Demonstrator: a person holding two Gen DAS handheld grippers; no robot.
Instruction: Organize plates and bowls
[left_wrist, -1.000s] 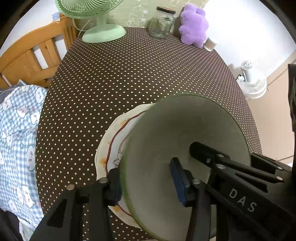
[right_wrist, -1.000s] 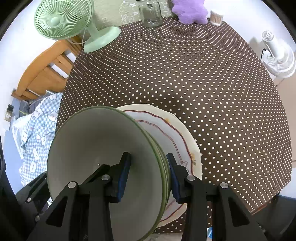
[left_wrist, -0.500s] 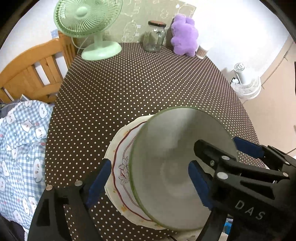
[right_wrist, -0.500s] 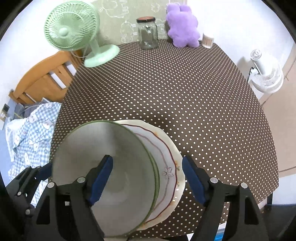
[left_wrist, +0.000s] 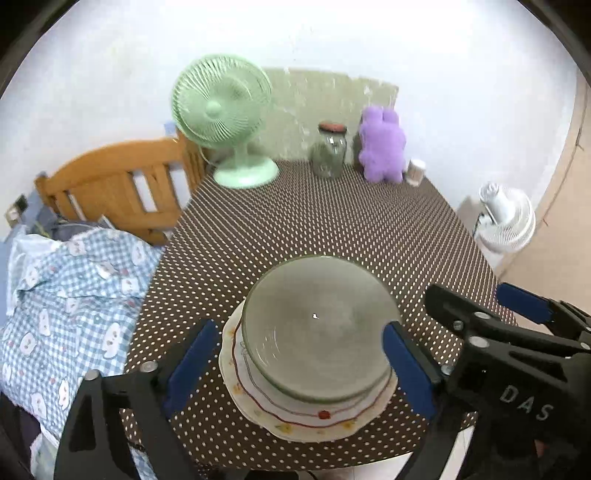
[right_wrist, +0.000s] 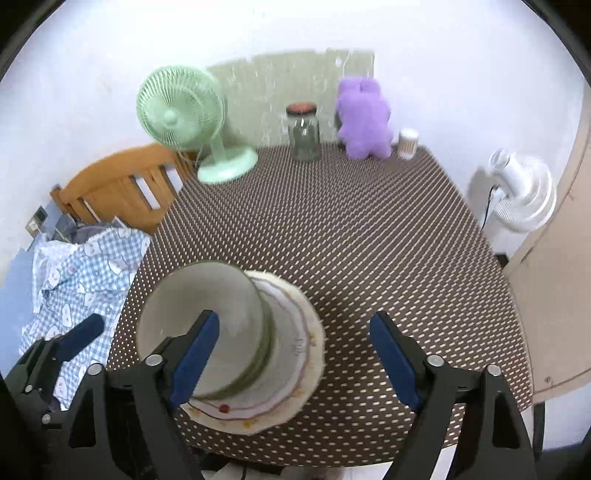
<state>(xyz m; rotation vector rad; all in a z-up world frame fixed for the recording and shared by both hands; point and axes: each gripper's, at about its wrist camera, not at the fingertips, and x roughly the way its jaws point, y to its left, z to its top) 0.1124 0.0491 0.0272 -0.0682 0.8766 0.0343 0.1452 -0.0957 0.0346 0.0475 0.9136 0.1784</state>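
A grey-green bowl (left_wrist: 317, 332) sits stacked on a white plate with a red rim line (left_wrist: 306, 417), near the table's front edge. Both also show in the right wrist view: the bowl (right_wrist: 207, 325), the plate (right_wrist: 291, 354). My left gripper (left_wrist: 299, 363) is open and empty, pulled back above the stack, with a blue pad on each side. My right gripper (right_wrist: 291, 354) is open and empty, to the right of the bowl. The right gripper also shows at the right in the left wrist view (left_wrist: 517, 343).
The brown polka-dot table (left_wrist: 332, 229) carries a green fan (left_wrist: 225, 118), a glass jar (left_wrist: 328, 151), a purple plush toy (left_wrist: 382, 146) and a small white container (left_wrist: 415, 171) at the back. A wooden chair (left_wrist: 118, 188) and checked cloth (left_wrist: 70, 295) lie left. A white fan (left_wrist: 506, 218) stands on the floor.
Both grippers opened, let go of the bowl and drew back and up. The bowl now rests on the plate.
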